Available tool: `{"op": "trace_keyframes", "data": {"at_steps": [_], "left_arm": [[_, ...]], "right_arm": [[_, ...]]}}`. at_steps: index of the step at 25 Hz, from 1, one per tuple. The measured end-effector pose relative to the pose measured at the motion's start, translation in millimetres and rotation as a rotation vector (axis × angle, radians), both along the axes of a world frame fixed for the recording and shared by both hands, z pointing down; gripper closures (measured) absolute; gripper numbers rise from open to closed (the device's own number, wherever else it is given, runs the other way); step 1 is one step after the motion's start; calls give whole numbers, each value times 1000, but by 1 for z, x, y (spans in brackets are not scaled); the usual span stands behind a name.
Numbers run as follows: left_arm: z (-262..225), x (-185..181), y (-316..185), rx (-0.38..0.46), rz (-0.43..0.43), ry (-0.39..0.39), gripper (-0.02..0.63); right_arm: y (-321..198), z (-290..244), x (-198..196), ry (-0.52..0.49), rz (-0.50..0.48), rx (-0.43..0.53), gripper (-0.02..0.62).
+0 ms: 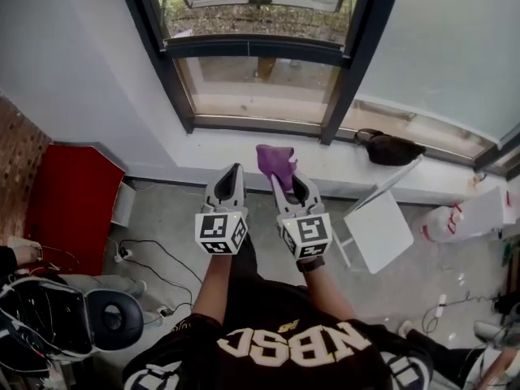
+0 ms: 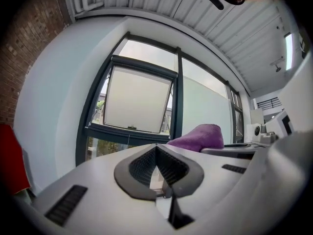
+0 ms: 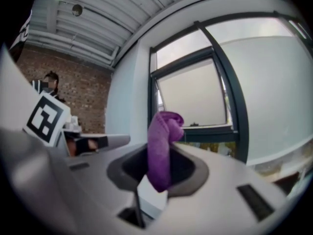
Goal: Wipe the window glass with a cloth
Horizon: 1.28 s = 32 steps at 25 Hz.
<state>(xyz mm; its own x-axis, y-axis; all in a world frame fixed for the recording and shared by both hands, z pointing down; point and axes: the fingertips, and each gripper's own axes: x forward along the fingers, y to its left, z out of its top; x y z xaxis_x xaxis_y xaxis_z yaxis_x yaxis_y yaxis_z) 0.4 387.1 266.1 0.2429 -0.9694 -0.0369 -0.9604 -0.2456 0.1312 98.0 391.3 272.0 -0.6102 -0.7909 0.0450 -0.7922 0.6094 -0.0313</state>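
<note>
A purple cloth (image 1: 276, 162) sticks up from my right gripper (image 1: 290, 184), which is shut on it; in the right gripper view the cloth (image 3: 163, 148) hangs folded between the jaws. My left gripper (image 1: 233, 173) is just left of it, jaws closed with nothing between them (image 2: 156, 165). Both grippers are held in front of the window (image 1: 258, 84), short of the glass. The dark-framed window has a tilted-open upper pane (image 2: 139, 99) and fixed glass to its right (image 1: 443, 51). The cloth (image 2: 198, 137) shows at the right in the left gripper view.
A white sill (image 1: 244, 149) runs under the window. A black bag (image 1: 390, 149) lies on the sill at right. A white folding chair (image 1: 378, 226) stands right of me, a red panel (image 1: 69, 201) and cables (image 1: 49, 323) at left. White containers (image 1: 467, 214) sit far right.
</note>
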Motion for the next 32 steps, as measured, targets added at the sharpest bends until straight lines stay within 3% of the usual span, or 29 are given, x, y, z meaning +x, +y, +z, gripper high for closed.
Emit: {"op": "trace_keyframes", "data": {"at_steps": [6,10,13,16,20,22,24,27,32], "left_arm": [[-18,-81,-166,39,60,21,583],[-31,-148,-233,30,47,8,583],[-27,-176,-273,22,35,-9,583],[-5,-194,-299,-17,27,-10,583],[27,-229,-331,-76,-14,52,583],[37,-248,-348,-84,-49,15,583],[53,-270,-351,-119,-105,-3,583],[81,-303,-345,-169,-202,63,583],[100,-355,-351,-158,-278,65,583]], "right_arm": [[-164,-23,-74,17,68,22,489],[-234,-38,-134,40,57,24,489],[-281,-30,-167,45,31,-10,489],[-314,-4,-196,34,2,-75,489],[-361,33,-223,-24,-47,-146,489],[-389,51,-242,-23,-85,-169,489],[-407,76,-270,-2,-141,-198,489],[-427,116,-319,31,-223,-247,489],[-473,165,-408,39,-282,-259,489]]}}
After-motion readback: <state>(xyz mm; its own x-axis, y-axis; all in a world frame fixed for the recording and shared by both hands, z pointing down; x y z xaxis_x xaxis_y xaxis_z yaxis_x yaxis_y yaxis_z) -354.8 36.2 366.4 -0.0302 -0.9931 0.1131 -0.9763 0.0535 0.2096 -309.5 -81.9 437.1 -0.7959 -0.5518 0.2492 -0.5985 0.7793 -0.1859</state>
